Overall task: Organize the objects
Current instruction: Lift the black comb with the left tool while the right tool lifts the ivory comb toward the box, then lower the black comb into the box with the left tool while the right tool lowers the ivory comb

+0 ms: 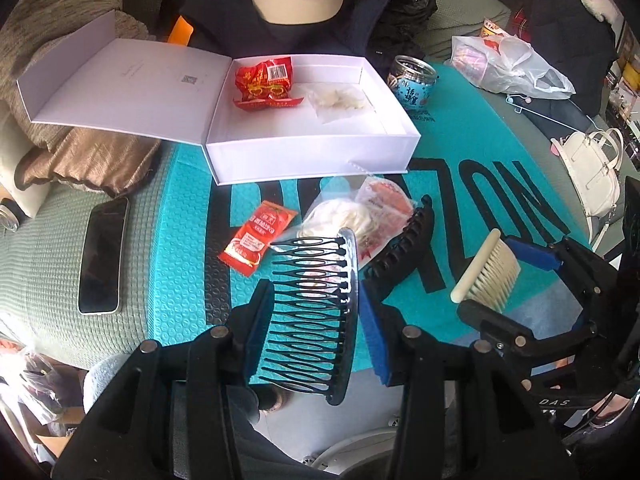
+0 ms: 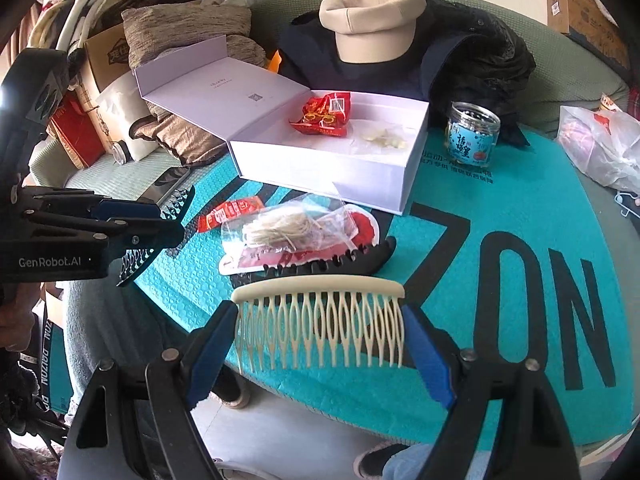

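My left gripper (image 1: 316,320) is shut on a black hair comb (image 1: 312,312), its blue pads pressing the tine tips and the spine, lifted above the teal mat (image 1: 180,220). My right gripper (image 2: 320,332) is shut on a cream hair comb (image 2: 320,316), also off the mat. In the right wrist view the left gripper (image 2: 160,224) shows at the left with the black comb (image 2: 134,264). An open white box (image 1: 312,160) behind holds a red snack packet (image 1: 264,80) and a clear bag (image 1: 340,100). A black claw clip (image 1: 400,248) lies on the mat.
On the mat lie a red sachet (image 1: 256,240) and a clear bag of pale strands (image 1: 352,216). A jar (image 1: 412,80) stands right of the box. A phone (image 1: 102,256) lies at the left, a white handbag (image 1: 592,172) and a plastic bag (image 1: 508,64) at the right.
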